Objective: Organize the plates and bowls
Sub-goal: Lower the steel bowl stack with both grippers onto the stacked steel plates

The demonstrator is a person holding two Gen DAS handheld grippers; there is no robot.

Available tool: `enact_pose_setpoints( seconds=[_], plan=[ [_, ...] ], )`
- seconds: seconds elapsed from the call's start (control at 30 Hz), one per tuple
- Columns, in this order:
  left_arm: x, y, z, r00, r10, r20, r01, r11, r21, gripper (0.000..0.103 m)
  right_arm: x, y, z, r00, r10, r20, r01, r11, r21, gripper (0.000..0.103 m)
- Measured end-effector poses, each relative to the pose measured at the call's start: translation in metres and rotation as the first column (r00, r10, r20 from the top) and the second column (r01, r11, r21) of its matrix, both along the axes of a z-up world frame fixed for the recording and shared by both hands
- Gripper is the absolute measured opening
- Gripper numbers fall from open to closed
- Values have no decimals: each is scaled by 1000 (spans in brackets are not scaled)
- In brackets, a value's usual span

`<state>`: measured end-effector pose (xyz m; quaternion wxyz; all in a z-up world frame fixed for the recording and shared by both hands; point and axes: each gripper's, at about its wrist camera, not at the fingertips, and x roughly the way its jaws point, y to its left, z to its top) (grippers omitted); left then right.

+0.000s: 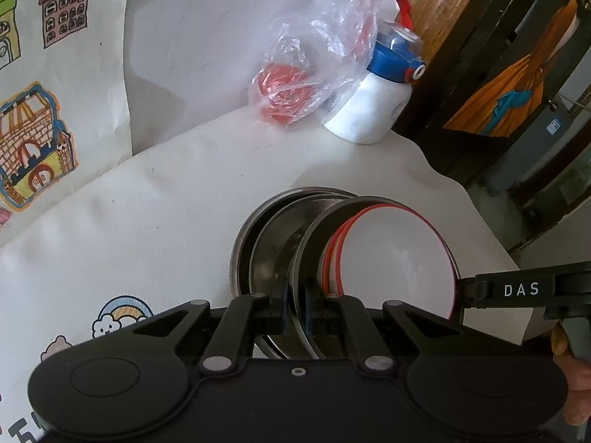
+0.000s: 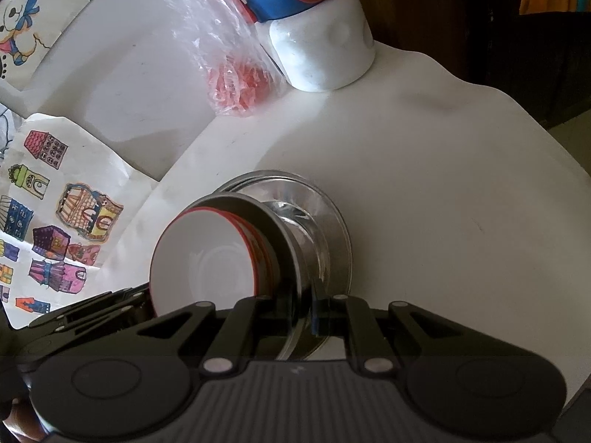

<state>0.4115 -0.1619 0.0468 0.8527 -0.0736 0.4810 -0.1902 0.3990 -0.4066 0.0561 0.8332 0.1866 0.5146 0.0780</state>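
While both grippers bore on the same tilted stack low in the centre of each view, the left gripper (image 1: 295, 308) had its fingers pinching the near rim of the steel bowl (image 1: 295, 254) that carried the red-rimmed white bowls (image 1: 395, 258). The right gripper (image 2: 295, 313) had its fingers closed on the rim of a steel plate (image 2: 332, 243) at the opposite side of the stack. In the right wrist view the white bowls leaned toward lower left, nested inside the steel one. Whether the stack's underside touched the worktop (image 1: 177, 203) could not be told.

Judgement: the step in hand was seating the nested set level. It would be done well by lowering both rims together, keeping the tilt from growing, since the white bowls sat loose and could slide out toward the left gripper.

Open worktop lay to the left of the stack and beyond it. The worktop's edge ran close at right of the left wrist view, with a dark drop past it. Farther off, at upper centre, a plastic bag (image 1: 314, 59) and a white bottle (image 1: 373, 107) stood well apart from the stack.
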Motion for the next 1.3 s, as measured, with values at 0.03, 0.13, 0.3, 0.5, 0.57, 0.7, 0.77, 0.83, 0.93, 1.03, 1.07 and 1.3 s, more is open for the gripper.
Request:
enact_pose_setpoints(
  seconds=[0.03, 0.13, 0.3, 0.5, 0.57, 0.7, 0.77, 0.83, 0.93, 1.03, 1.07, 1.3],
  plan=[
    [1, 0, -1, 1000, 2, -1, -2, 1000, 0, 6, 1, 0, -1, 1000, -1, -1, 1, 1000, 0, 11],
    [2, 0, -3, 1000, 6, -6, -6, 1000, -1, 6, 2, 0, -2, 1000, -2, -5, 2, 1000, -2, 11],
    [6, -1, -7, 1000, 8, -15, -8, 1000, -2, 6, 4, 0, -5, 1000, -6, -10, 6, 1000, -3, 11],
    [10, -1, -10, 1000, 13, -23, -13, 1000, -1, 6, 5, 0, -6, 1000, -6, -11, 6, 1000, -2, 11],
    [11, -1, -11, 1000, 14, -25, -14, 1000, -1, 6, 6, 1, -6, 1000, -6, -12, 6, 1000, -4, 11],
    [14, -1, -12, 999, 17, -32, -17, 1000, 0, 6, 8, 1, -7, 1000, -8, -13, 8, 1000, -3, 11],
    [15, -1, -13, 999, 19, -34, -19, 1000, 0, 6, 10, 2, -8, 1000, -9, -16, 9, 1000, -4, 11],
    [17, 0, -14, 999, 21, -39, -21, 1000, -2, 6, 11, 3, -9, 1000, -9, -18, 9, 1000, -4, 11],
    [19, 1, -17, 999, 25, -47, -25, 1000, -4, 6, 13, 4, -9, 1000, -9, -15, 9, 1000, -2, 11],
    [20, 3, -18, 998, 32, -48, -32, 999, -10, 7, 14, 5, -10, 1000, -7, -10, 7, 1000, -6, 11],
    [21, 3, -18, 998, 34, -47, -34, 999, -11, 7, 14, 4, -9, 1000, -7, -8, 7, 1000, -6, 11],
    [22, 4, -18, 998, 43, -42, -44, 999, -16, 7, 13, 5, -11, 1000, 0, 2, 0, 1000, -2, 11]
  ],
)
